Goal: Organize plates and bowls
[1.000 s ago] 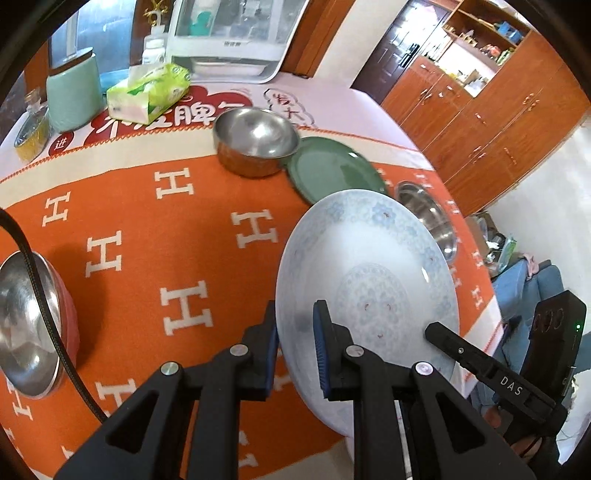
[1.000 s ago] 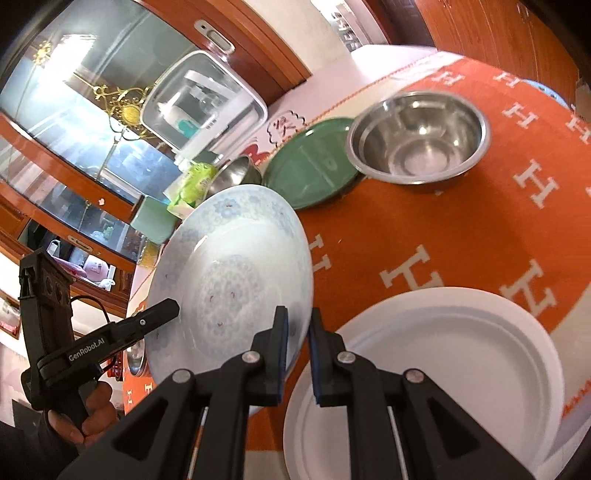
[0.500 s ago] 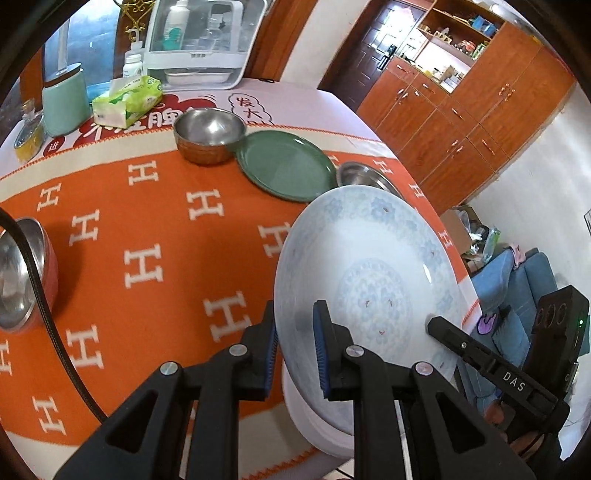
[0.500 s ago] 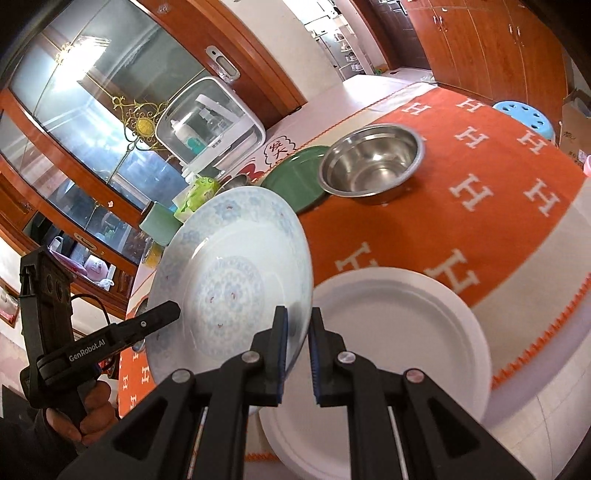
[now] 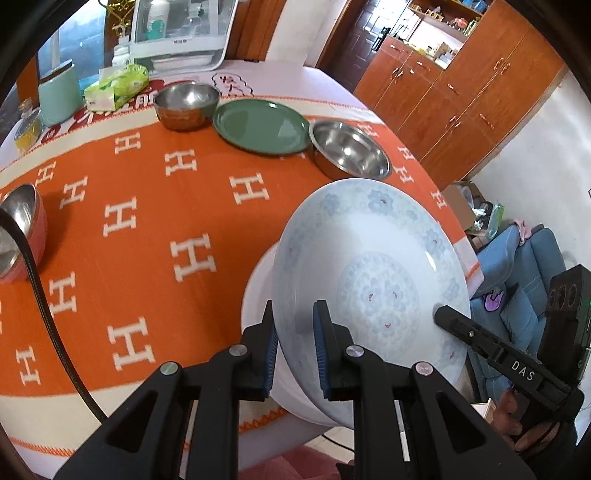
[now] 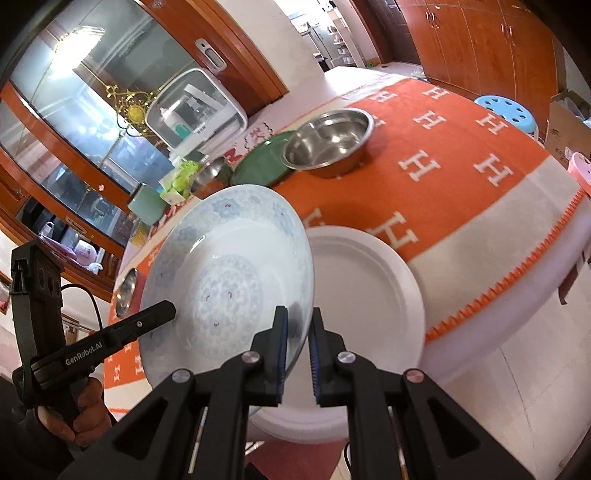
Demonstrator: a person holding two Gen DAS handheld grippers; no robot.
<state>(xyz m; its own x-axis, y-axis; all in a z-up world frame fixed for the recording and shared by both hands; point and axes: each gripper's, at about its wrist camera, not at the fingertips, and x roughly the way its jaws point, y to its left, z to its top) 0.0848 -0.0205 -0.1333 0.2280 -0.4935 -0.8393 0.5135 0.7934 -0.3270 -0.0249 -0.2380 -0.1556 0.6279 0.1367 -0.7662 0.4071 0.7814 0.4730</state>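
Item held: one shallow white porcelain plate with pale blue floral pattern, tilted and lifted clear of the table, gripped at opposite points of its rim by both tongs. Left gripper — jaws narrow, blue pads clamped on the plate's near rim; right gripper likewise narrow and clamped on the rim at the other side, its black finger also visible in the left wrist view reaching onto the plate's face. Beneath and just beside the held plate: a plain white round plate lying flat at the near edge of the table, overhanging that edge. Carrier: a table under an orange cloth with white H motifs and cream border. Toward the far edge, in a row: a small stainless steel bowl, a flat dark green round plate touching or nearly touching it, and a wider stainless steel bowl just beside the green plate. At the left edge: a steel bowl with a red outer wall, partly cut off by the frame. Behind the bowls, at the far edge — a green tissue pack, a pale green canister and a white lidded plastic box. A hand holds the left gripper's handle
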